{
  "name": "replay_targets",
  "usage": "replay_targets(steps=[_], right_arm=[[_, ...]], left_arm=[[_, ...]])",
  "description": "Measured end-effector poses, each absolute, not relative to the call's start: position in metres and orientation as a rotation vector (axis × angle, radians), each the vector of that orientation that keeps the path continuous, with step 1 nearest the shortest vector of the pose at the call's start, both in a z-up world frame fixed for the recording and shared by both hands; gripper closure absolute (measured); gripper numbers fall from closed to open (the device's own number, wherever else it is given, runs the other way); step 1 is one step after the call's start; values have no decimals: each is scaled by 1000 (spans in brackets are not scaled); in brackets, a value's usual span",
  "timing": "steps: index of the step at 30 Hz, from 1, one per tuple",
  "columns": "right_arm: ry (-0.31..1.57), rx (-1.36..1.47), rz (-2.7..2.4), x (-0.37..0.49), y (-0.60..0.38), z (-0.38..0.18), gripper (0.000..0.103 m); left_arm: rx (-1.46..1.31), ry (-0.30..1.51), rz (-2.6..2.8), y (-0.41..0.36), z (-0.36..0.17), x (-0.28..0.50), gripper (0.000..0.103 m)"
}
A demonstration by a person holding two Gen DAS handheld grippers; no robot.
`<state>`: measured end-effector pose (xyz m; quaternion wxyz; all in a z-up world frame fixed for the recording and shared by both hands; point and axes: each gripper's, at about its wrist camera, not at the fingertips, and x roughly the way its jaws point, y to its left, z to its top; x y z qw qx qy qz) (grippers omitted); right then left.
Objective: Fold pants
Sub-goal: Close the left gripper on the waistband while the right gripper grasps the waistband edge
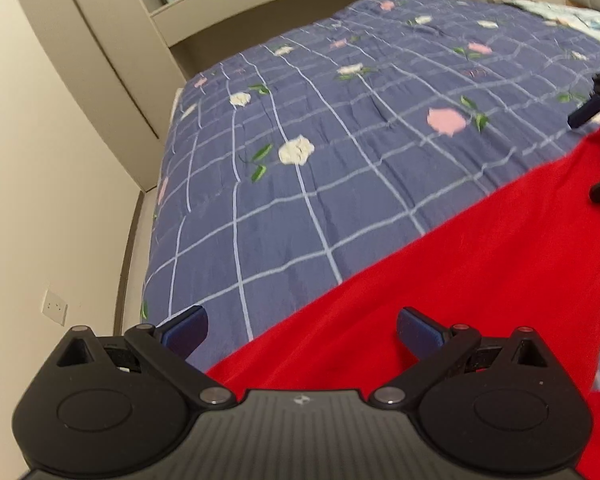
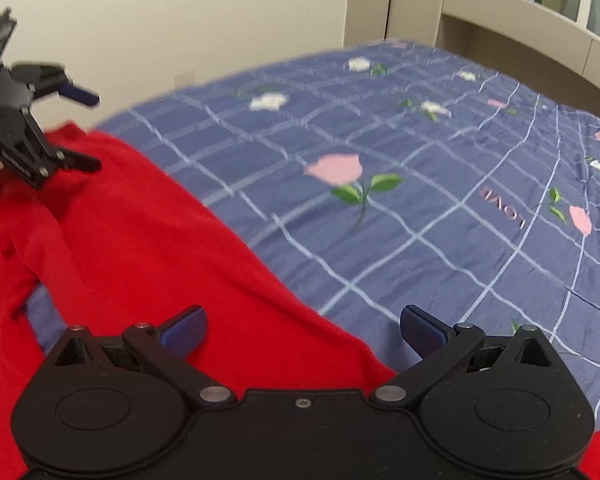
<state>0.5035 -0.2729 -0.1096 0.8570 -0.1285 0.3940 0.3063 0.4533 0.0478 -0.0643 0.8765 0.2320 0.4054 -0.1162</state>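
My left tool (image 1: 302, 330) is spread wide, its two blue fingertips (image 1: 188, 330) far apart with nothing between them. It hangs over the near edge of the red pants (image 1: 460, 280), which fill the picture from 6 o'clock up to 3 o'clock in the left wrist view. They lie flat on the bed (image 1: 300, 200), on a blue checked cover with white and pink flowers. At 3 o'clock in that view I catch part of my right tool over the red cloth, cut off by the frame edge.

My right tool (image 2: 303, 330) is also wide, blue fingertips (image 2: 422, 330) apart and holding nothing. Below it the pants (image 2: 140, 248) spread from 6 o'clock toward 9 o'clock, their edge running diagonally across the cover (image 2: 440, 200). A small gap at 8 o'clock shows blue cover between folds of red cloth. At 10 o'clock in the right wrist view my left tool (image 2: 88, 132) sits above the far end of the pants, fingers parted. A pale wall (image 2: 180, 12) and cupboards (image 2: 500, 12) stand beyond the bed.
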Motion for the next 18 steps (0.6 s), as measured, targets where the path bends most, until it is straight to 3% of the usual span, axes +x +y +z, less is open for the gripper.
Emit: replay_targets(steps=[7,15,18], right_arm=[[892,-153,716,515,-290,-111,1],[925,-108,668,537,-305,-109,18],[937,-135,695,538,-305,-109,23]], left_arm=[[384,893,-333,82,-63,459,0],[388,896,-302,95,-62,484,1],[371,966,-343,97,-66,494,8]])
